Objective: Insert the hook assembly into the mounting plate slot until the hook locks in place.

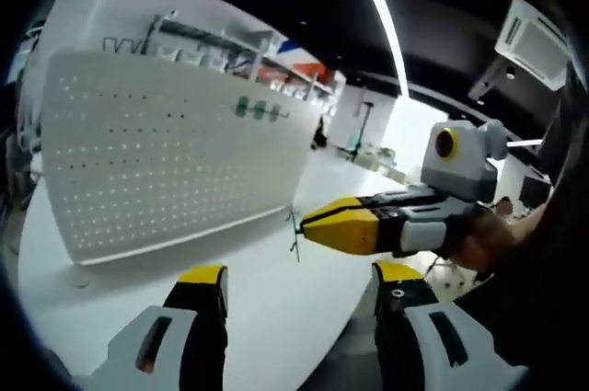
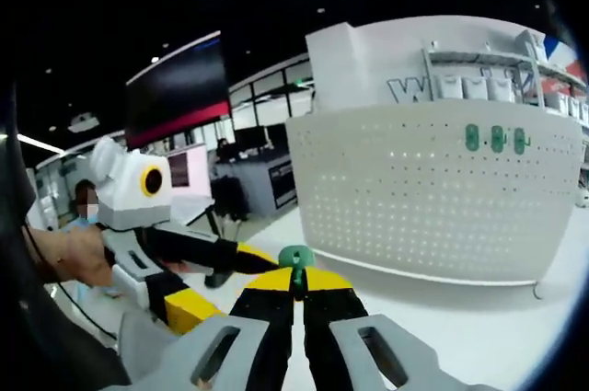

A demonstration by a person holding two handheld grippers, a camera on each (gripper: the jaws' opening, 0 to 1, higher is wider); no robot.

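Right gripper (image 2: 296,282) pinches the green-headed hook (image 2: 296,258) at its tips; left gripper (image 1: 299,282) hangs spread, pegboard (image 1: 166,152) beyond.

Your two views are showing a brightly lit white tabletop (image 1: 276,308) beneath a dark ceiling, where long white strip lights (image 1: 379,18) are glaring. Fisheye distortion is bowing the white perforated mounting board (image 2: 433,193) near the edges, and soft blur is smearing distant shelving.
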